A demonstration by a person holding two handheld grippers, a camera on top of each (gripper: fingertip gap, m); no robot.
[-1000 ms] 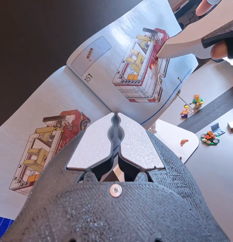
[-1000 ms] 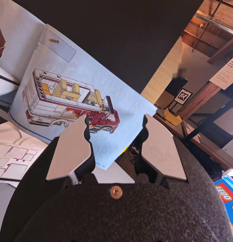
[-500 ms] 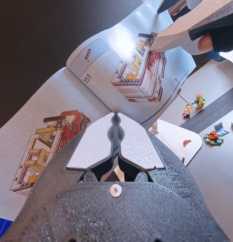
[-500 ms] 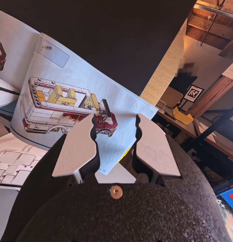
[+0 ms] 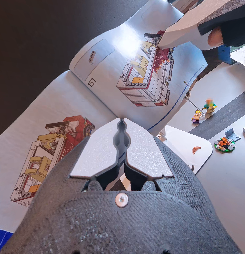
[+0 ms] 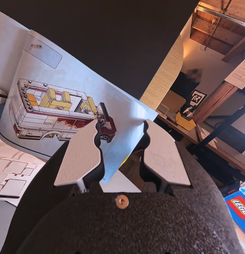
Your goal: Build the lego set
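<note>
Paper page (image 6: 80, 88) edge between jaws (apart)

We drew the right gripper's (image 6: 121, 121) fingers closer together around the lifted page (image 6: 80, 85) of the instruction booklet (image 5: 66, 104). The page bowed up more, and its outer edge came against the right-hand finger (image 6: 157, 144), while the other finger moved up the printed vehicle.

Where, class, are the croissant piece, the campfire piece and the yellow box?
croissant piece (image 5: 196, 148), left wrist view, its curved middle.
campfire piece (image 5: 224, 143), left wrist view, the orange flames.
yellow box (image 6: 184, 121), right wrist view, its front wall.
</note>
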